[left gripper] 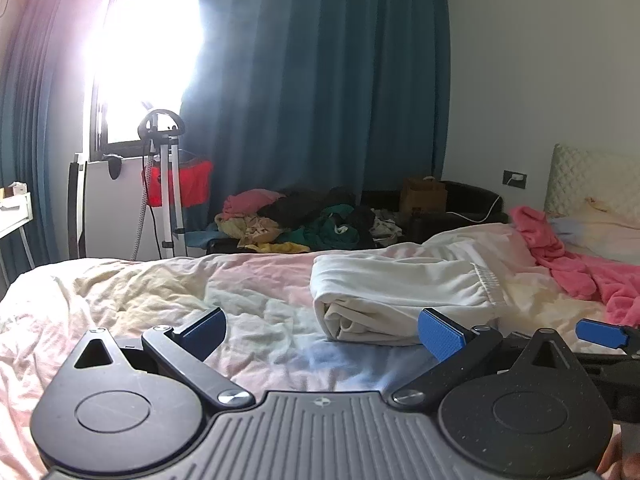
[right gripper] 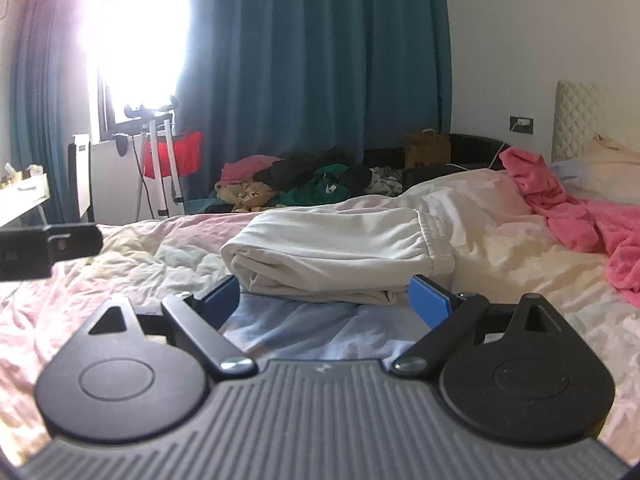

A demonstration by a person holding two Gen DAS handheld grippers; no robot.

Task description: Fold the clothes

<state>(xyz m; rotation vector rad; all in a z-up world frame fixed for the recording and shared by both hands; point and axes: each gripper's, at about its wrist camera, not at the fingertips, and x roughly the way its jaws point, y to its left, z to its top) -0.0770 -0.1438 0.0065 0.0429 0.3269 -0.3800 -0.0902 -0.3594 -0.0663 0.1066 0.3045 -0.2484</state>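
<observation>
A folded white garment (left gripper: 400, 296) with an elastic waistband lies on the bed (left gripper: 140, 296); it also shows in the right wrist view (right gripper: 332, 252). My left gripper (left gripper: 322, 334) is open and empty, just in front of and left of the garment. My right gripper (right gripper: 324, 300) is open and empty, its blue fingertips at the garment's near edge. One blue finger of the right gripper (left gripper: 600, 332) shows at the right edge of the left wrist view. The left gripper's body (right gripper: 48, 248) shows at the left of the right wrist view.
A pink garment (left gripper: 580, 268) lies crumpled on the bed at the right near the headboard (left gripper: 592, 176). A pile of mixed clothes (left gripper: 296, 224) lies beyond the bed under blue curtains (left gripper: 320, 80). A garment steamer stand (left gripper: 164, 184) stands by the window.
</observation>
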